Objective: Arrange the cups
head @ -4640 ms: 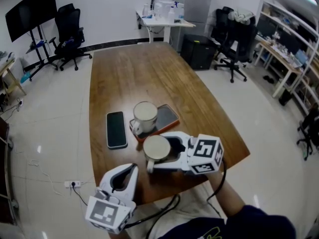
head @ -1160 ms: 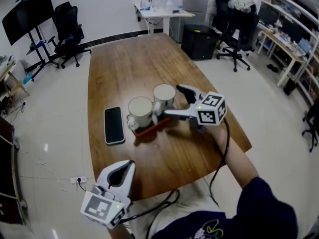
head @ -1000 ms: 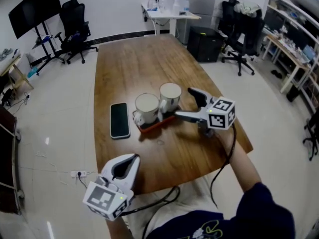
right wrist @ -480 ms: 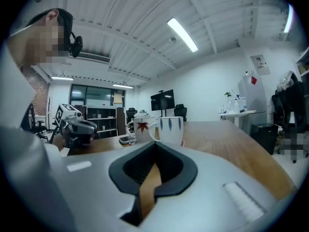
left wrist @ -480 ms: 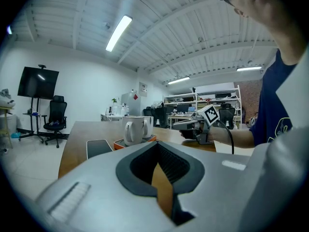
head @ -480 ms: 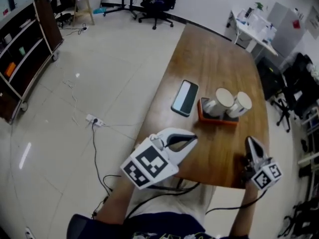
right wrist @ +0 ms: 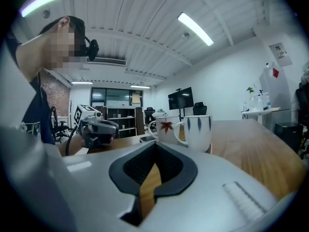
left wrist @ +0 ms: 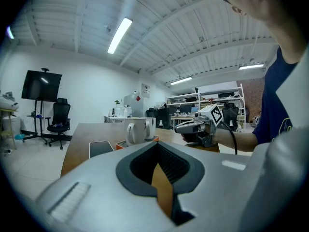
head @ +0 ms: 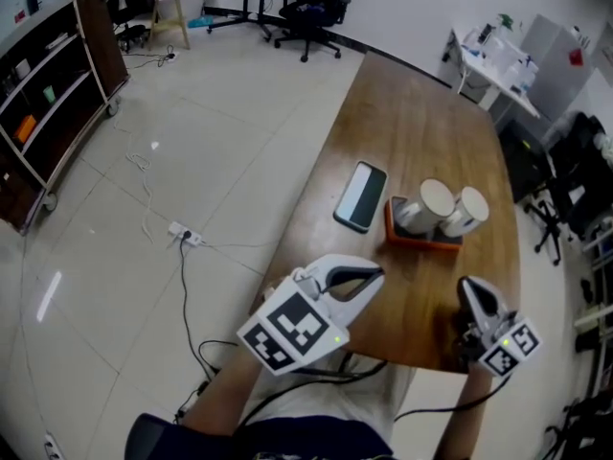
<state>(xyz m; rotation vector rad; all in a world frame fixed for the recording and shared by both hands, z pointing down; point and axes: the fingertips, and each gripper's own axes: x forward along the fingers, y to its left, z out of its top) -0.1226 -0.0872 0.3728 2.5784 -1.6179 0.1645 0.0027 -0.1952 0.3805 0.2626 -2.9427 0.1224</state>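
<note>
Two white cups stand side by side on a small orange tray [head: 421, 242] on the wooden table, the left cup [head: 434, 202] touching the right cup [head: 466, 210]. The right gripper view shows one cup with a red leaf [right wrist: 166, 126] and one with blue marks [right wrist: 199, 128]. My right gripper [head: 470, 291] is shut and empty near the table's front edge, apart from the cups. The left gripper [head: 370, 280] hovers at the table's near left corner, shut with nothing in it.
A black phone [head: 361, 195] lies flat on the table, left of the tray. The wooden table [head: 421, 113] stretches away behind the cups. Office chairs, desks and shelves stand around on the pale floor.
The right gripper set the second cup beside the first on the tray, let go, drew back toward the table's front edge and shut. The head view swung left. The left gripper stayed put.
</note>
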